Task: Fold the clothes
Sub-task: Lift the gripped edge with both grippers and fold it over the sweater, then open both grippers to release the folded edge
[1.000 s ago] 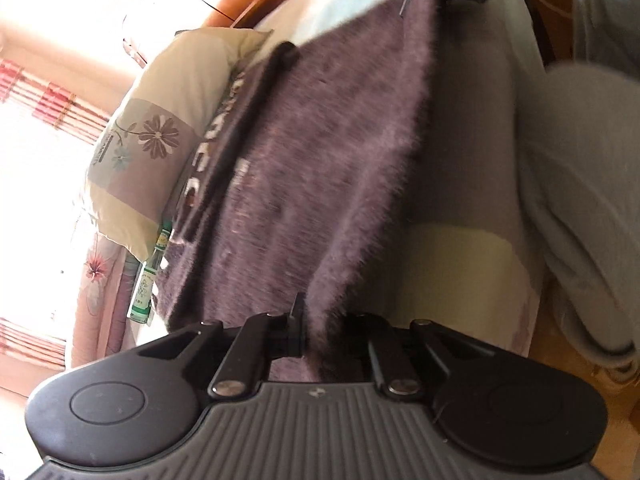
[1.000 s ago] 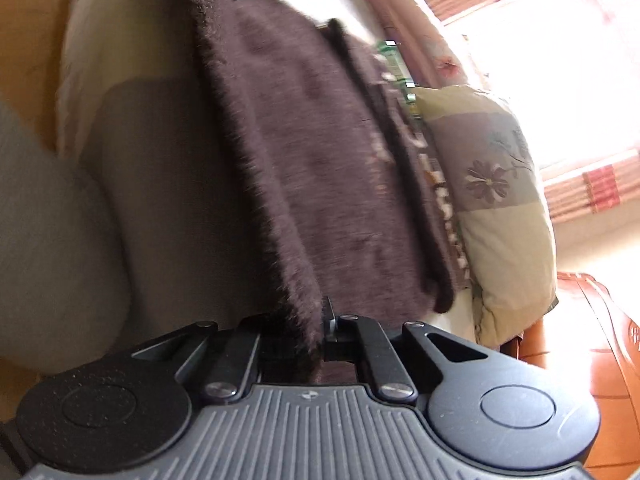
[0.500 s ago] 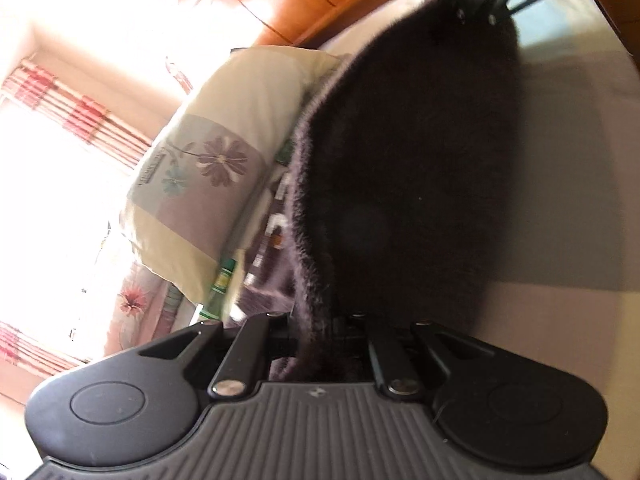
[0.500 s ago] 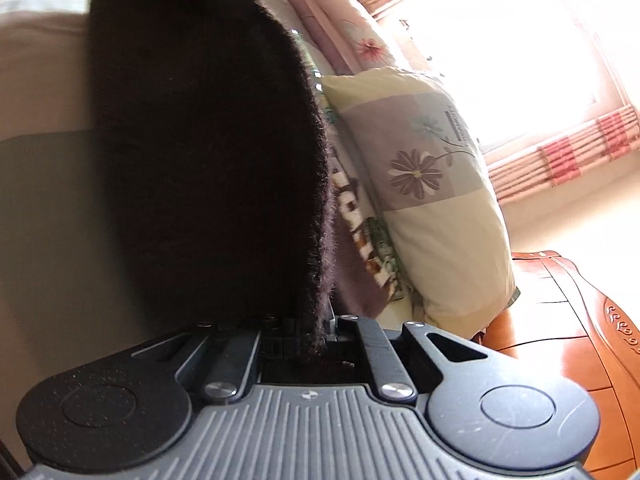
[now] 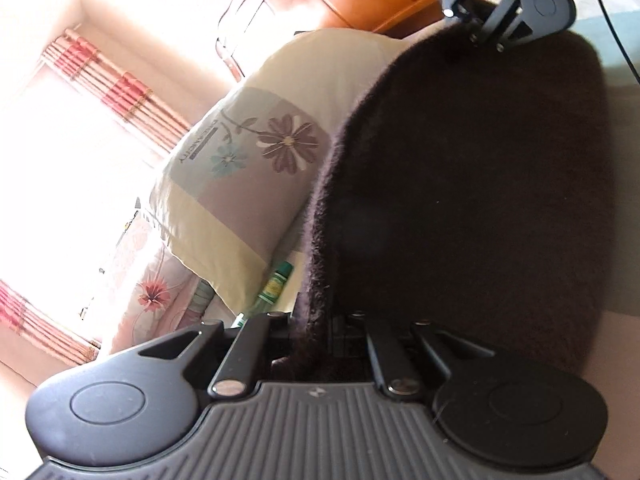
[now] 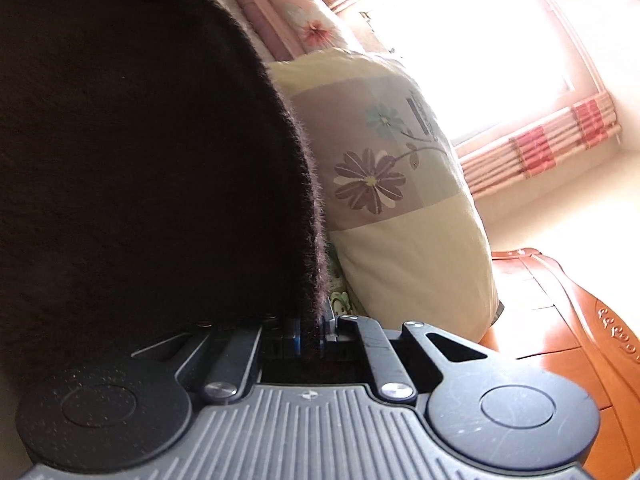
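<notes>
Both grippers clamped on one edge of a dark fuzzy sweater (image 5: 472, 184), which hangs as a raised sheet between them above the bed (image 5: 624, 312). The left gripper (image 5: 316, 320) is closed, with fabric pinched between its jaws; the right gripper (image 6: 308, 328) is likewise closed on the cloth, and appears again at the top of the left view (image 5: 476, 28). A floral pillow (image 5: 248, 184) lies just beside the sweater, and a green bottle (image 5: 272, 288) rests at the pillow's lower edge. Risks, as judged: the thin pinch on loose pile may slip, dropping one corner and skewing the fold; the carried edge may drape onto the pillow or bottle instead of the flat bed. Legible writing: a vertical printed line on the pillow, too small to read with certainty; the bottle label is unreadable.
</notes>
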Tool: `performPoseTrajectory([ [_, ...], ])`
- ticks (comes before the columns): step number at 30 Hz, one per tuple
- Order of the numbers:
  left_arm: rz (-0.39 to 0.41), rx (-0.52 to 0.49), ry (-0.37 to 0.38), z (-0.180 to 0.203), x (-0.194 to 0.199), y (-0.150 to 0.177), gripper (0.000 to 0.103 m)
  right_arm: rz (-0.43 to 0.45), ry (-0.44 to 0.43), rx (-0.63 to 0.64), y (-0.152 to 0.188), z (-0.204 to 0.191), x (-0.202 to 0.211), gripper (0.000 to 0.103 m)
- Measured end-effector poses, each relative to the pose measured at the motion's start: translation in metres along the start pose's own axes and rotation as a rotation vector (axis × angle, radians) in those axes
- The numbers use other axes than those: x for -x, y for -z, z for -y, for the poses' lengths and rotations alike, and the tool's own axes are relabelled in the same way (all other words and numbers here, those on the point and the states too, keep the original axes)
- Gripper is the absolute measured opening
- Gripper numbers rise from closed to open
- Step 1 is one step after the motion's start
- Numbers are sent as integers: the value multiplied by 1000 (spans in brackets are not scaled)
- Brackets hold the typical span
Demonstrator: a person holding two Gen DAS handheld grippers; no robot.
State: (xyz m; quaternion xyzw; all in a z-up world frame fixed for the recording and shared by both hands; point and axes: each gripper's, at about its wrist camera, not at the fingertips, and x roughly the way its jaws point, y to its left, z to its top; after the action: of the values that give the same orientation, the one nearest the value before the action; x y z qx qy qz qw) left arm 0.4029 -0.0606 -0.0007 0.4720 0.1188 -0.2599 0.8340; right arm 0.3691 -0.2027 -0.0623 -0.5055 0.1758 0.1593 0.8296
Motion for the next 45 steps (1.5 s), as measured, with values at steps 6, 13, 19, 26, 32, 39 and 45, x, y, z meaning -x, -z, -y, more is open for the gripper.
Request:
performPoseTrajectory([
  [6, -32, 12, 28, -24, -51, -2, 8, -35, -5, -58, -2, 21, -53, 9],
  [13, -71, 69, 86, -38, -100, -10, 9, -52, -27, -49, -5, 20, -100, 8],
  [19, -124, 173, 117, -32, -124, 8, 23, -77, -69, -108, 3, 12, -117, 13],
  [26, -63, 330, 102, -60, -94, 11, 39, -77, -72, -264, 8, 43, -110, 43],
  [32, 35, 401, 151, -71, -57, 8, 64, 2, -190, -508, 18, 89, -82, 68],
  [39, -46, 598, 368, -29, -61, 51, 71, -10, -427, -656, 31, 64, -99, 68],
  [45, -139, 848, 409, 5, -42, 106, 70, -94, -311, -801, 45, 65, -141, 69],
])
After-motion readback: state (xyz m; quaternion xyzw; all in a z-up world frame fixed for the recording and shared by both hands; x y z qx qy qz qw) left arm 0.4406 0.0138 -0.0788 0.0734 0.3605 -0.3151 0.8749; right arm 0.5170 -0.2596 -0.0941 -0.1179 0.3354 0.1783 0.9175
